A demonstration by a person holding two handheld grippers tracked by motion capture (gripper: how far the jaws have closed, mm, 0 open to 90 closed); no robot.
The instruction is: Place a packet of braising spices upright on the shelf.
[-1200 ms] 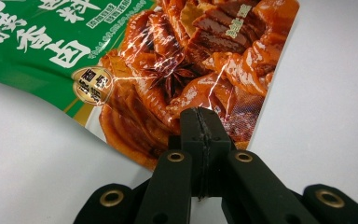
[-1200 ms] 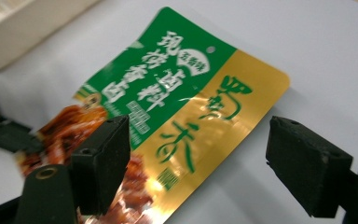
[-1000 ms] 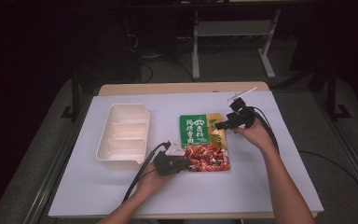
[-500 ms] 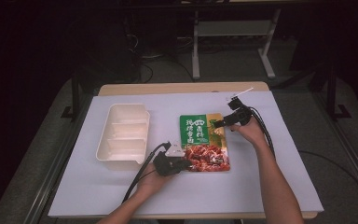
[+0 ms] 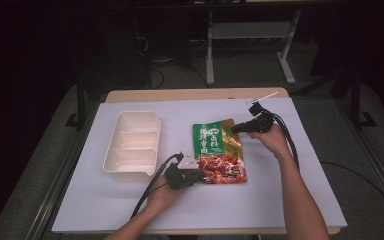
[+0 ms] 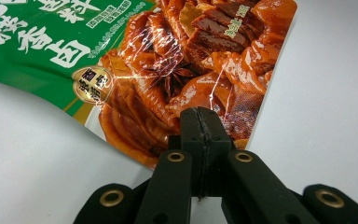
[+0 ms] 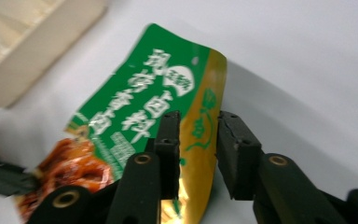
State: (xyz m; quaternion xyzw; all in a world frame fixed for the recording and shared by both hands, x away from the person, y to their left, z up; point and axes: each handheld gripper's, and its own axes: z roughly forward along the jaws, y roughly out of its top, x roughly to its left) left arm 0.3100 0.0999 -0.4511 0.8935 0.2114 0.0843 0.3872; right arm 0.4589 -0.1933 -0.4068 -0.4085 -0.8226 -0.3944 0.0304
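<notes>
1. High view: sauce pouch [image 5: 219, 148] lies flat near the middle of the white-covered desk [image 5: 300, 200], green end away from the person, red food-print end toward them. Cream three-compartment tray [image 5: 132, 145] sits just left of the pouch, apart from it, long side running away from the person.
2. High view, hands: left tongs [image 5: 200, 176] sit at the pouch's near left corner, black cable trailing back toward the desk edge. Right tongs [image 5: 236, 129] point left onto the pouch's far right corner, held in the person's right hand [image 5: 270, 140]. A white stick-like item [image 5: 265, 95] lies at the far desk edge behind the right hand; too small to identify.
3. Left gripper view: left tongs [image 6: 200, 122] are fully closed, pads pressed together on the pouch's [image 6: 168, 79] bottom edge at the red meat print. Film puckers at the bite. That edge lifts slightly off the desk [image 6: 326, 93] on the left.
4. Right gripper view: right tongs [image 7: 196, 135] have just been closing; the pouch's [image 7: 140, 112] gold side strip [image 7: 205, 116] sits between the jaws. A gap shows between the right pad and the film, so no firm grip. The pouch's far corner curls up off the desk [image 7: 307, 56]. Tray [image 7: 23, 42] is blurred at upper left.
</notes>
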